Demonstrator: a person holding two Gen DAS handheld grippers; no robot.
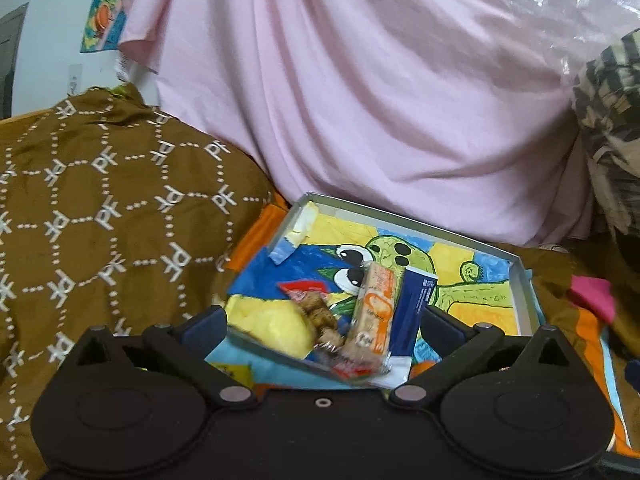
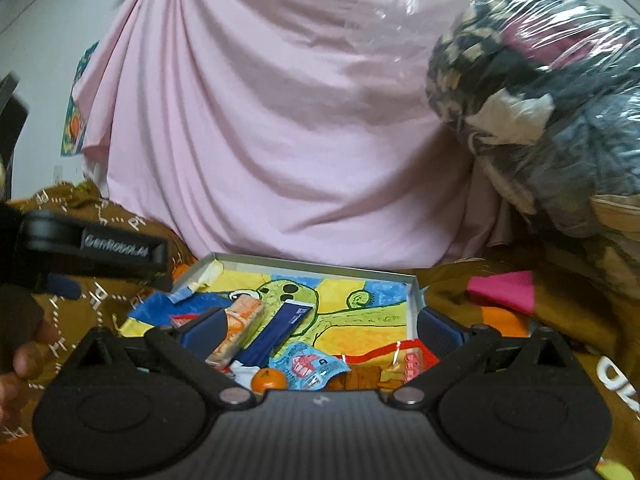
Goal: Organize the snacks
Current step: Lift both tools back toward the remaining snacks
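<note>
**Two grippers wide open above the snack tray**

Two grippers, both with jaws spread wide and nothing between the pads: we note this for the left gripper [image 1: 322, 320] and the right gripper [image 2: 322, 322].

Materials: the tray [image 1: 524, 280] is a shallow rectangular box with thin grey walls; its floor bears a crayon-like drawing of a green creature on yellow and blue. In it we see a beige-and-orange snack bar [image 1: 370, 312] in glossy wrap, a dark blue flat packet [image 1: 412, 312], a red-edged packet of brown pieces [image 1: 316, 312] and a soft yellow lump [image 1: 276, 320]. The right wrist view adds a small round orange [image 2: 269, 380] and a crinkled light-blue wrapper [image 2: 308, 364].

Surroundings: brown patterned cloth [image 1: 100, 208] lies left of the tray, draped pink fabric [image 1: 360, 100] rises behind it, and a plastic-wrapped bundle [image 2: 540, 100] stands at right. The left gripper's body partly hides the tray's near-left corner in the right wrist view.

Orientation: bar and blue packet lie side by side, touching, long axes running from the near edge toward the tray's far side, leaning slightly right.
</note>
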